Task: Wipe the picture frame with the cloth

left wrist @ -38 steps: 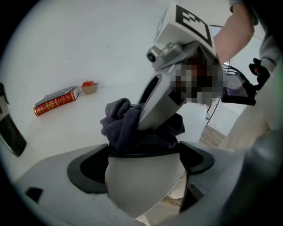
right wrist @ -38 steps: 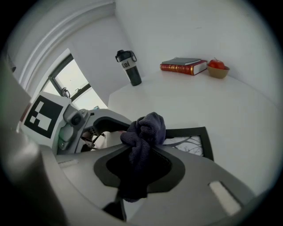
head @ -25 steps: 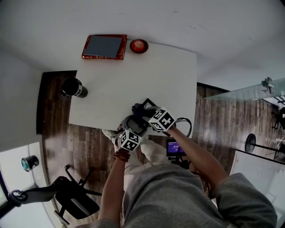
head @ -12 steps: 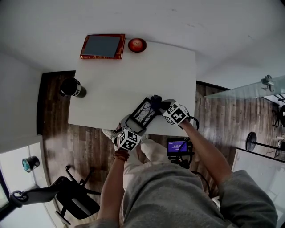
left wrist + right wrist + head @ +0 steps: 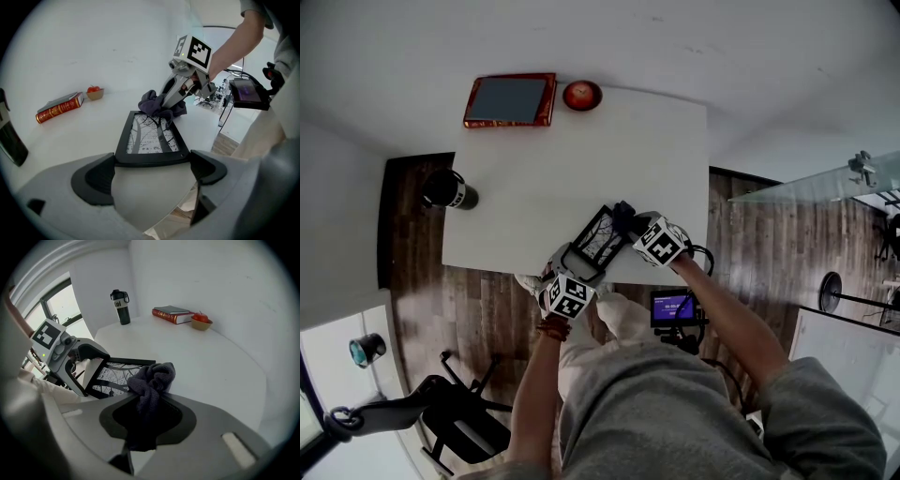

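Head view, left to right: the left gripper [image 5: 580,262] clamps the near short edge of the black-rimmed rectangular picture frame [image 5: 601,237] over the white table [image 5: 581,155]. Its long axis runs away to the bunched dark grey cloth [image 5: 623,215], pinched tight in the right gripper [image 5: 635,225] at the frame's far edge.

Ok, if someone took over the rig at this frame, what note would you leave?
Left gripper: shut on the picture frame by its near edge; frame on the white table.
Right gripper: shut on the cloth, which rests on the frame's far end.
Done: both things gripped, cloth on frame.
Left: wipe across the glass; how much is wiped cannot be told.
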